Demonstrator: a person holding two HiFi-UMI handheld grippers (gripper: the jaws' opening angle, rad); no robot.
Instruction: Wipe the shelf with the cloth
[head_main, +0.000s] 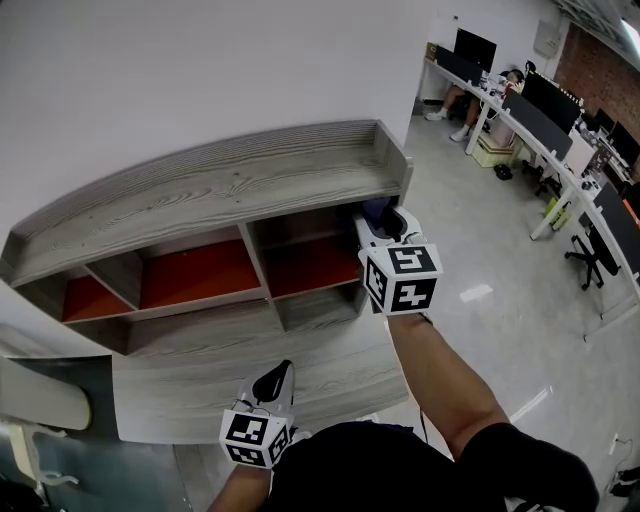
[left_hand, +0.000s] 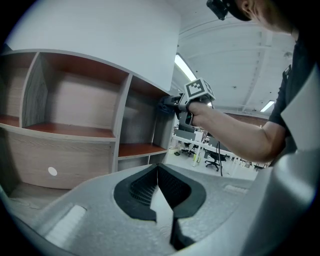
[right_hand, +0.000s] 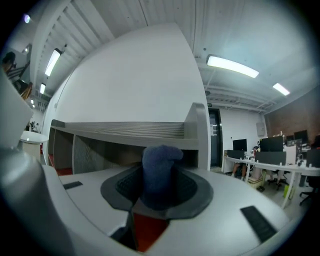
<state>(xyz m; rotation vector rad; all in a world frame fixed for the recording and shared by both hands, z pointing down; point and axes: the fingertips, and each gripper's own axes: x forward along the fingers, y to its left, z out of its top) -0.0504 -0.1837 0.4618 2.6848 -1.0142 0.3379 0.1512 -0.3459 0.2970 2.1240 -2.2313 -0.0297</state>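
An open office: a white wall, a pale grey floor (head_main: 470, 250), and against the wall a low shelf (head_main: 210, 190) of grey-grained wood with compartments floored in orange-red.

At the far left of the head view the shelf's smaller left compartment and a wider middle one stand open.

Low in that view, close to the person's body and well short of the shelf, hangs the left gripper (head_main: 272, 380). In the left gripper view its fingers (left_hand: 142, 187) are clenched, the dark pads meeting at their tips with nothing between them. They point toward the shelf's compartments.

Further right, the person's bare forearm reaches out to the right gripper (head_main: 385, 225), which sits at the mouth of the upper right compartment, just under the top board. Its fingers (right_hand: 122, 187) grasp a dark blue cloth (right_hand: 160, 175), which stands up between the pads as a rounded wad. Whether the cloth touches the wood cannot be told.

At the far right a long white table (head_main: 520, 120) with dark monitors runs into the room, and a person (head_main: 460, 100) sits at its far end.
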